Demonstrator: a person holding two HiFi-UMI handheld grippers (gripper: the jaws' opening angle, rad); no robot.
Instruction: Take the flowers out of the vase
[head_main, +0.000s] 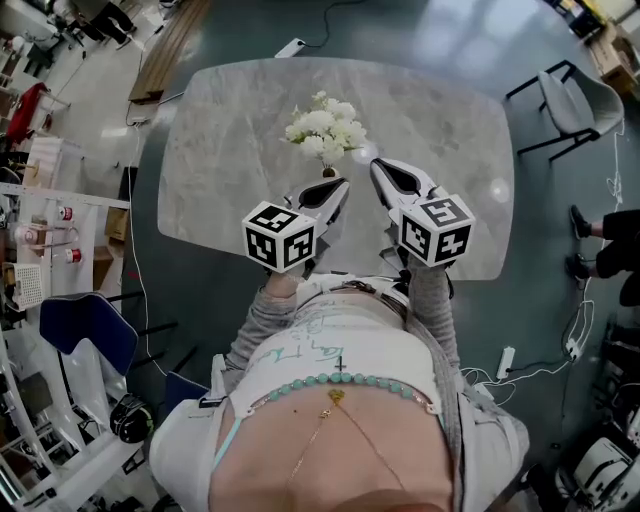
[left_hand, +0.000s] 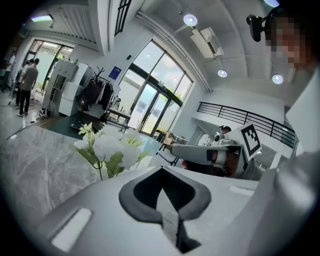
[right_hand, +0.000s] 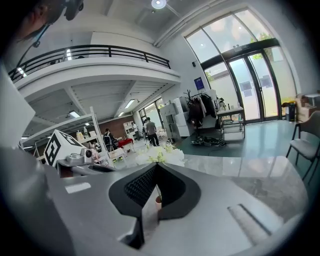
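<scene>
Both tools sit just off the person's chest, over the near edge of the table.

Left gripper, white plastic with black ribbed pads: clenched, tips meeting, nothing in the hollow. Its black-and-white marker cube faces up.

Right gripper, same build: also clenched and empty, with its own cube behind it.

Both sets of jaws angle inward, so the tips converge on the same spot from either side. That reads as a staging pose, probably one tool to steady the vase and one to pull the stems. Neither touches anything yet.

Small brown narrow-necked vase: just beyond and between the two tips, nearer the left one. It stands upright on the table. In the right gripper view its neck shows through the gap in the pads, but it's beyond the jaws, not gripped.

Bunch of white flowers with green leaves: in the vase, heads spreading over and past it. Task not started.

The blooms overhang the neck, so I'd expect a low approach from the side, onto the stems just above the rim. The jaws need to open first. The vase looks light and top-heavy, so it could tip or lift with the stems if nothing holds it.

Grey marble-pattern rounded table: the vase is near the front, centred, within easy reach.

Beyond the table's right corner: a grey chair with a black frame, well apart.
</scene>
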